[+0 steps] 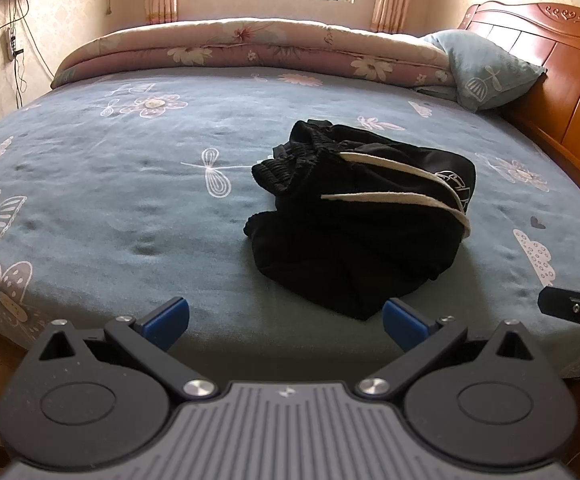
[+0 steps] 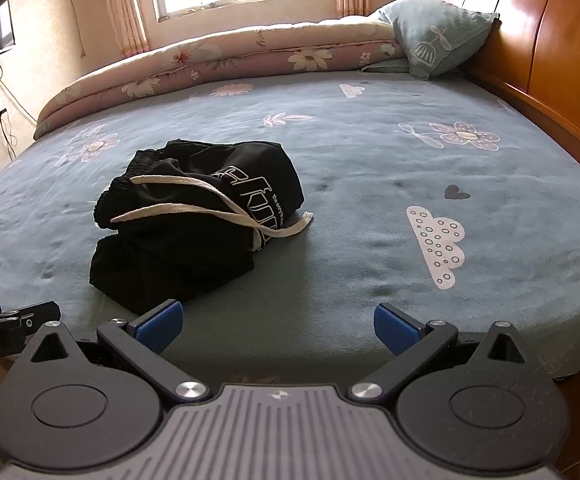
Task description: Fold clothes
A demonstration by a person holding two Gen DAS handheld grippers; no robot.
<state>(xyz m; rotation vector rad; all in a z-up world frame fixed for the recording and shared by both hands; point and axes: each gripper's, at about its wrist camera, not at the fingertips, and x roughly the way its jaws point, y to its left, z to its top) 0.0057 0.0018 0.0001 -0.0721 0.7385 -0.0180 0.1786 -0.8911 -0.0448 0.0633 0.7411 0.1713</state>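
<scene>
— Left wrist view: how do the black shorts (image 1: pixel 354 216) look?
— Bunched in a heap on the blue-grey bedsheet (image 1: pixel 109 208), elastic waistband up, cream drawstring (image 2: pixel 193 210) trailing across, white lettering showing.
— And the grippers?
— Left gripper (image 1: pixel 285 322) and right gripper (image 2: pixel 275 322) both hover near the bed's edge, jaws apart, holding nothing.

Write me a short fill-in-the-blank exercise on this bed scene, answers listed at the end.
1. The black shorts lie in a heap on the ____.
2. The drawstring on the shorts is ____ in colour.
3. The left gripper and the right gripper both have their jaws ____.
4. The pillow leans against the wooden ____.

Answers: bed; white; open; headboard
</scene>
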